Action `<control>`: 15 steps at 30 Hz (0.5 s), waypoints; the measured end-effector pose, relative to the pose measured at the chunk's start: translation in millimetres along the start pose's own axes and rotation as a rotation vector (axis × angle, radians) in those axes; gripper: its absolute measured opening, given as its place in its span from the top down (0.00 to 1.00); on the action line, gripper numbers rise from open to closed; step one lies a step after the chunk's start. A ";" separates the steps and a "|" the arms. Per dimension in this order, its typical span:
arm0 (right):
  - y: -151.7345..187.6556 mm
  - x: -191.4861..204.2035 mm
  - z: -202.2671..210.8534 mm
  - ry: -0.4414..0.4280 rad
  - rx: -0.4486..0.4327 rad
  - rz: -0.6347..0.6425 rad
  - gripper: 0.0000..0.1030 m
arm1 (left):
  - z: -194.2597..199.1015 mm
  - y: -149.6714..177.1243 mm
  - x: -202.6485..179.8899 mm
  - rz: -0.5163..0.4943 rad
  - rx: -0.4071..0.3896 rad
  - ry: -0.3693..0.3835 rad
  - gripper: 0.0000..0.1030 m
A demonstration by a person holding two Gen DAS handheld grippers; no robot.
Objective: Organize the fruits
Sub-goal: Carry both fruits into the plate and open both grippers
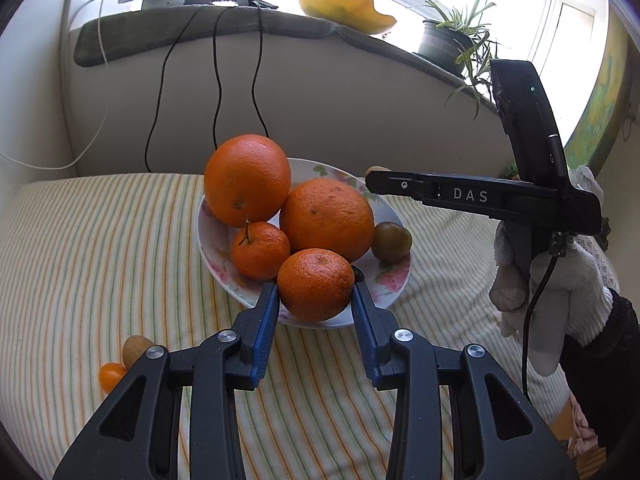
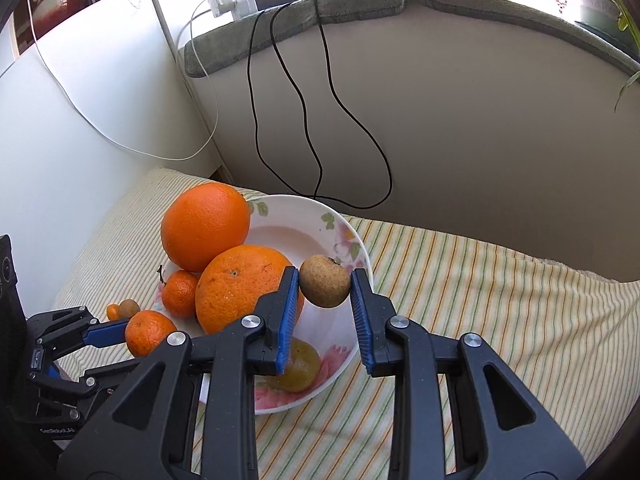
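Note:
A floral white plate (image 1: 394, 280) sits on the striped cloth and carries two big oranges (image 1: 247, 180) (image 1: 326, 220), a small stemmed mandarin (image 1: 260, 250) and a greenish-brown fruit (image 1: 392, 241). My left gripper (image 1: 316, 286) is shut on another mandarin (image 1: 316, 284) at the plate's near edge. In the right wrist view my right gripper (image 2: 325, 276) is shut on a small brown fruit (image 2: 324, 281), held above the plate (image 2: 304, 200). The greenish fruit (image 2: 298, 366) lies below it. The left wrist view shows the right gripper (image 1: 374, 178) reaching in from the right, behind the plate.
A small brown fruit (image 1: 136, 350) and a tiny orange one (image 1: 111, 376) lie on the striped cloth (image 1: 100, 260) to the plate's left. Black cables (image 1: 218, 80) hang down the wall behind. The sill above holds a potted plant (image 1: 444, 42). A gloved hand (image 1: 560, 300) holds the right gripper.

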State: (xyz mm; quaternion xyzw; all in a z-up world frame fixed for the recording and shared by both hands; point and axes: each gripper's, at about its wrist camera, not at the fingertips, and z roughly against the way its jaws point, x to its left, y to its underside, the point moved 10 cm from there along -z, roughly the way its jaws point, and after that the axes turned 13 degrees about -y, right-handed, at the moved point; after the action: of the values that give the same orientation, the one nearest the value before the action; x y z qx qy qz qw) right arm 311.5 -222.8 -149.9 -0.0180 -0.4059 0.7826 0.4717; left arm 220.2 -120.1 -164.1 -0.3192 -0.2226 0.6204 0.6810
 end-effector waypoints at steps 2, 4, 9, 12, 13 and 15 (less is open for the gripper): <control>-1.5 -1.3 -4.1 -0.001 0.004 -0.002 0.73 | -1.6 1.0 -1.0 -0.004 0.005 0.001 0.65; -3.1 -2.5 -7.2 -0.003 0.004 -0.004 0.73 | -4.1 1.0 -2.3 -0.005 0.010 0.002 0.65; -4.6 -4.5 -10.8 -0.015 -0.006 -0.018 0.73 | -6.2 1.9 -1.8 -0.007 0.018 0.005 0.65; -2.9 -5.7 -10.9 -0.018 -0.007 -0.024 0.73 | -7.3 2.0 -3.5 -0.008 0.022 0.011 0.65; -1.7 -6.3 -9.5 -0.017 -0.009 -0.025 0.73 | -7.8 2.3 -4.1 -0.010 0.024 0.011 0.65; -2.6 -6.7 -7.7 -0.014 -0.018 -0.026 0.53 | -8.2 2.3 -4.9 -0.015 0.022 0.005 0.65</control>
State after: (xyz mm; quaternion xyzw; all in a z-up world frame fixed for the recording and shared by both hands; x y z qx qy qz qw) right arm 320.2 -222.5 -155.8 -0.0116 -0.4162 0.7729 0.4788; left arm 223.7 -126.2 -171.0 -0.3117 -0.2164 0.6169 0.6895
